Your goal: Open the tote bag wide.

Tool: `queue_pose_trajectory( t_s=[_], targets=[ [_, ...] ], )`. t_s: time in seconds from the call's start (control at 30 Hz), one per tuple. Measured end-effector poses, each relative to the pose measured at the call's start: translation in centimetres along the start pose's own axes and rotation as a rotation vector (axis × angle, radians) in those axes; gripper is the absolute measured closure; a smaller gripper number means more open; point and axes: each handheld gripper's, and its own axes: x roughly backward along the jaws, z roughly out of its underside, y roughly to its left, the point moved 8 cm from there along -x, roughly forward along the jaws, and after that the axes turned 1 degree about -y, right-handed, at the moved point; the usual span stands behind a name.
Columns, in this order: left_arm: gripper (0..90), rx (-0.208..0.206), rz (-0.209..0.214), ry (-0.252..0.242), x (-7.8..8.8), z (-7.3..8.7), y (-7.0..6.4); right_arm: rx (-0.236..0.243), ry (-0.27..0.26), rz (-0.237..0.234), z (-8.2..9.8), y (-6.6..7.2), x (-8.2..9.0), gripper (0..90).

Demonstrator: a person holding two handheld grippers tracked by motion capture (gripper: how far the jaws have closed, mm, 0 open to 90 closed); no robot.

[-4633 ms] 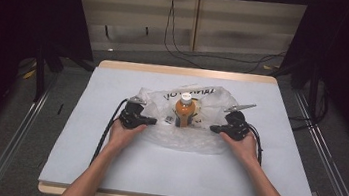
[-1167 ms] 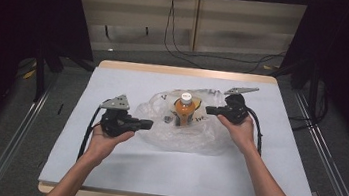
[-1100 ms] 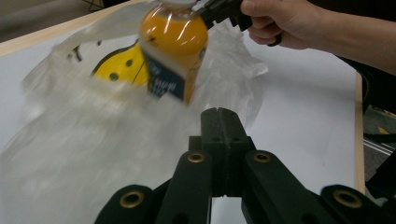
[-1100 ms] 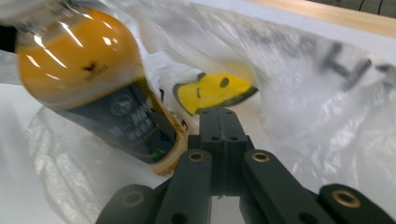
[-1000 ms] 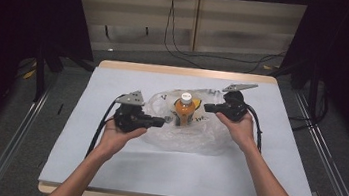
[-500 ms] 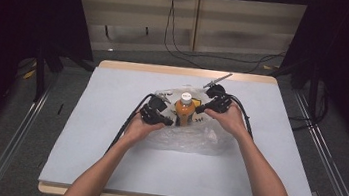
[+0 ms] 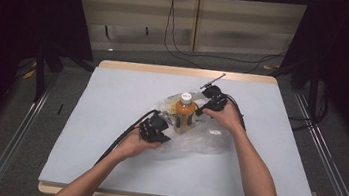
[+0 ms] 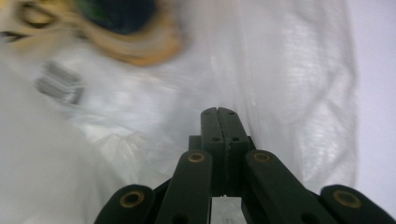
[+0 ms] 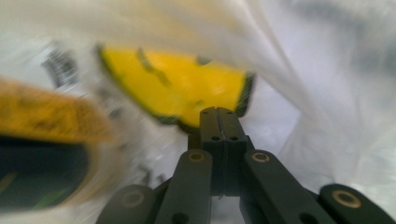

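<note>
Grey table [image 7: 112, 95]: clear plastic bag [image 7: 207, 142] holds orange bottle [image 7: 185, 113]; both grippers' jaws pressed together, empty.

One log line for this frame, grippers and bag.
left gripper: shut, on plastic bag | right gripper: shut, beside orange bottle | bottle: upright in bag | table: white mat

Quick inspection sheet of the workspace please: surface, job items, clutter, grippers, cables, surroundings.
Surface: pale grey table top, wooden edge.
Job's things: orange bottle upright, white cap, amid a crumpled clear plastic bag.
Clutter: nothing seen.
Grippers: left hand-held gripper jaws shut, at the bag's near-left side; right hand-held gripper jaws shut, beside the bottle.
Cables: black cable trailing from the left one; wires on the floor behind.
Surroundings: dark curtains, floor rails.
</note>
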Motion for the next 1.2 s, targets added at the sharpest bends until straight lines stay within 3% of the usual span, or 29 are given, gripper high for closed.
queue_pose_trajectory(
  t_s=[0.1,0.13,0.23,0.33,0.4,0.47,0.57,0.67,0.8,0.87,0.9,0.93,0.97,1.0,1.1,1.2],
  targets=[
    [90.0,-0.016,0.015,-0.011,0.0,0.4,-1.8,-0.024,0.002,0.013,-0.6,-0.8,-0.2,90.0],
    [90.0,-0.050,0.018,-0.005,0.3,0.9,-2.7,-0.038,0.008,0.015,-1.0,-1.1,-0.3,90.0],
    [90.0,-0.062,0.036,-0.003,0.4,1.3,-3.7,-0.040,0.006,0.030,-1.3,-1.6,-0.4,90.0],
    [90.0,-0.099,0.039,0.020,0.6,1.6,-4.3,-0.055,0.003,0.051,-1.7,-2.3,-0.5,90.0],
    [90.0,-0.115,0.047,0.020,0.7,1.7,-4.8,-0.055,0.005,0.091,-2.0,-2.8,-0.5,90.0],
    [90.0,-0.107,0.039,0.009,0.7,1.9,-5.2,-0.082,-0.002,0.121,-2.3,-3.2,-0.5,90.0],
    [90.0,-0.115,0.064,0.009,0.9,2.2,-5.5,-0.098,-0.034,0.180,-2.4,-4.4,-0.4,90.0],
    [90.0,-0.108,0.070,0.009,0.9,2.2,-5.4,-0.097,-0.038,0.189,-2.3,-4.5,-0.3,90.0],
    [90.0,-0.089,0.070,-0.035,1.3,1.7,-5.2,-0.030,-0.053,0.121,-2.3,-2.7,0.4,90.0],
    [90.0,-0.079,0.073,-0.073,2.1,1.0,-5.0,-0.023,-0.112,0.048,-2.6,-1.4,1.6,90.0],
    [90.0,-0.079,0.070,-0.092,2.6,0.7,-4.9,0.025,-0.154,0.027,-2.8,-0.2,2.8,90.0],
    [90.0,-0.075,0.066,-0.117,3.1,0.3,-4.8,0.025,-0.154,0.027,-2.8,-0.2,2.8,90.0],
    [90.0,-0.073,0.053,-0.155,4.1,-0.4,-4.3,0.058,-0.158,0.015,-2.7,1.0,4.0,90.0],
    [90.0,-0.073,0.053,-0.155,4.1,-0.4,-4.3,0.058,-0.158,0.015,-2.7,1.0,4.0,90.0],
    [90.0,-0.059,0.042,-0.231,5.8,-1.7,-3.7,0.110,-0.193,-0.021,-2.4,3.0,5.5,90.0],
    [90.0,-0.062,0.035,-0.258,7.2,-2.7,-3.1,0.145,-0.177,-0.029,-1.5,4.0,5.5,90.0]
  ],
)
